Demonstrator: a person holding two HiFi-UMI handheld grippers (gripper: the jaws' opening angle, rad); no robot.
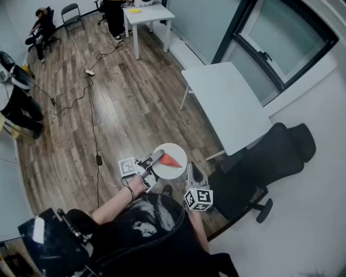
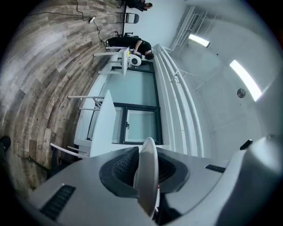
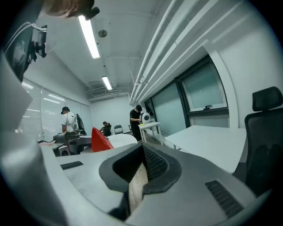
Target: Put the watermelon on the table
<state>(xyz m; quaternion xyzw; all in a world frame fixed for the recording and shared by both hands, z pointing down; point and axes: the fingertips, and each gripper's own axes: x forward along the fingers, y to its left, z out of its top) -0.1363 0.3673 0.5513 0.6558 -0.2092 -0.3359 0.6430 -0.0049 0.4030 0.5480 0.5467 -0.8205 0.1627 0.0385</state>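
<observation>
A red watermelon wedge (image 1: 172, 160) lies on a round white plate (image 1: 168, 150). My left gripper (image 1: 155, 160) is shut on the plate's near rim and holds it above the wooden floor. In the left gripper view the plate (image 2: 147, 170) stands edge-on between the pads. My right gripper (image 1: 193, 169) hangs just right of the plate, shut, with nothing between its fingertips. From the right gripper view the wedge (image 3: 101, 140) and plate (image 3: 123, 139) show at the left. The white table (image 1: 227, 103) stands ahead to the right, its top bare.
A black office chair (image 1: 270, 162) stands close at the right, against the white table's near end. A cable with a power strip (image 1: 90, 72) runs across the floor at the left. Another white table (image 1: 147, 15) and several people are at the far end of the room.
</observation>
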